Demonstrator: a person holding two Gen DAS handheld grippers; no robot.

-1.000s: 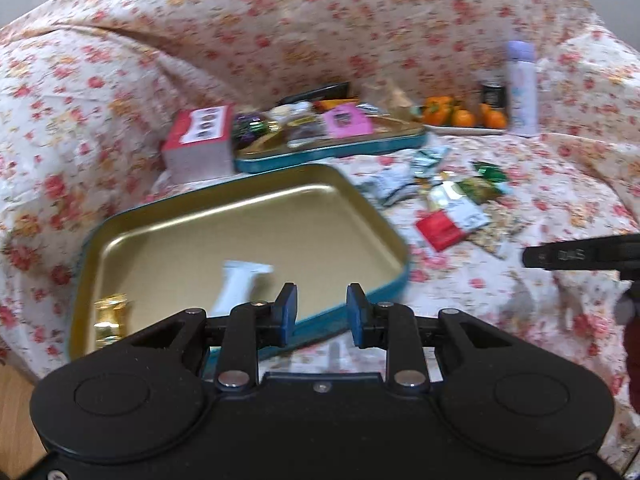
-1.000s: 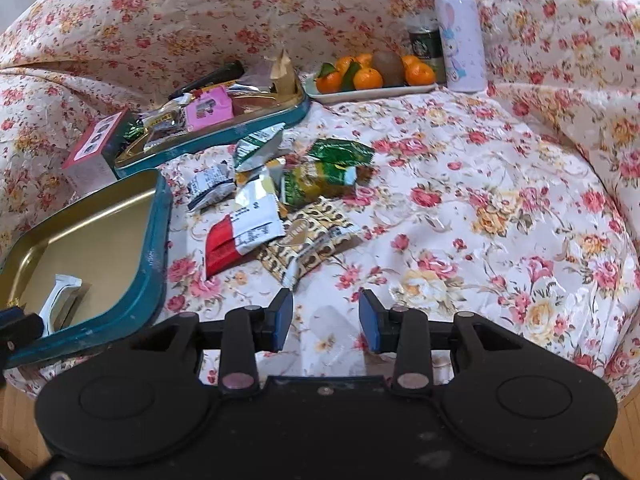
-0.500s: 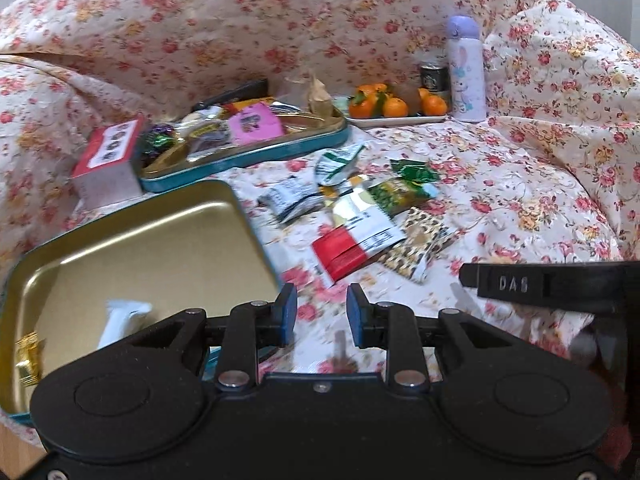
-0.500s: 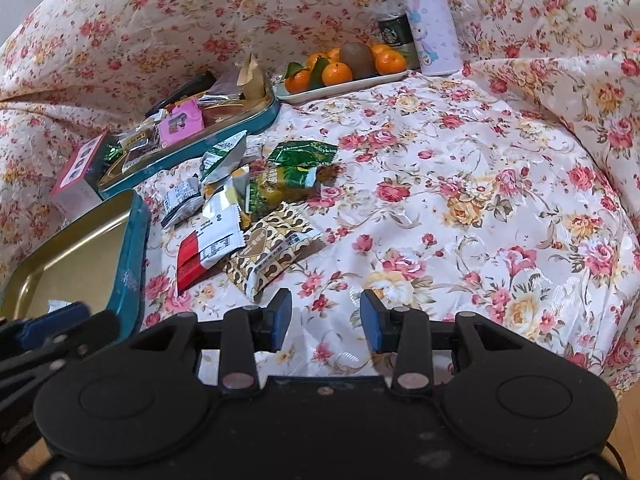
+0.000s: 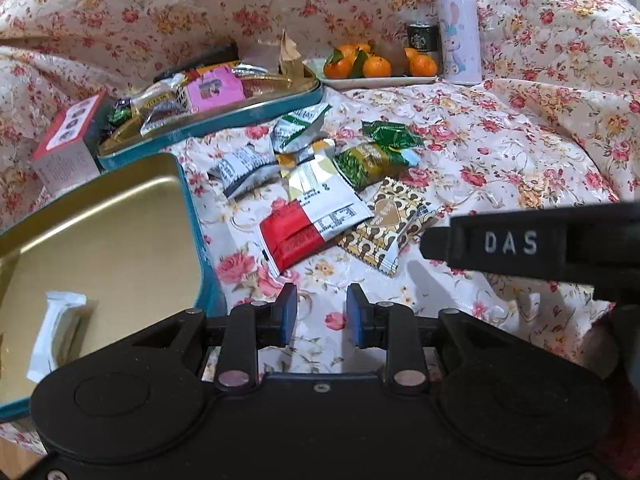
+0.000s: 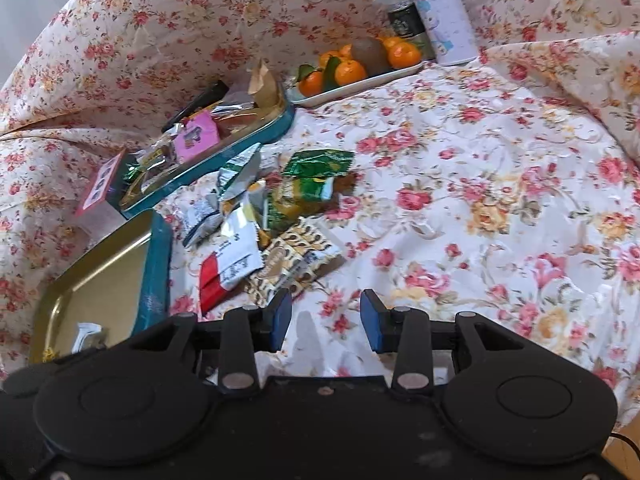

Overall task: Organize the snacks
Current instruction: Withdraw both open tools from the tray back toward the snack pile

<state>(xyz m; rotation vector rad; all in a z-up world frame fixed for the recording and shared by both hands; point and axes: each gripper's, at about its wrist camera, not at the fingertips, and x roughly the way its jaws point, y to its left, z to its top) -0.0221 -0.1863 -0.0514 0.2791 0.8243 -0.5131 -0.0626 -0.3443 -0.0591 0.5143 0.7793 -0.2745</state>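
Several loose snack packets lie in a pile on the floral cloth: a red-and-white packet [image 5: 308, 224] [image 6: 230, 270], a brown patterned packet [image 5: 390, 226] [image 6: 294, 264], green packets [image 5: 390, 136] [image 6: 318, 160]. A teal tin with a gold inside [image 5: 192, 216] [image 6: 154, 264] sits left of the pile and holds a white packet [image 5: 56, 332]. My left gripper [image 5: 321, 314] is open and empty, just in front of the pile. My right gripper [image 6: 326, 322] is open and empty, in front and to the right of the pile; its side shows at the right of the left wrist view [image 5: 532, 242].
A second teal tin [image 5: 256, 114] [image 6: 224, 156] full of snacks stands behind the pile, with a red-topped box [image 5: 68, 142] at its left. A plate of oranges [image 5: 380, 66] [image 6: 356, 68], a dark can [image 5: 422, 40] and a lilac bottle [image 5: 458, 28] stand at the back.
My left gripper has swung right, from over the gold tin to in front of the packet pile. My right gripper has shifted right and tilted; both stay open.
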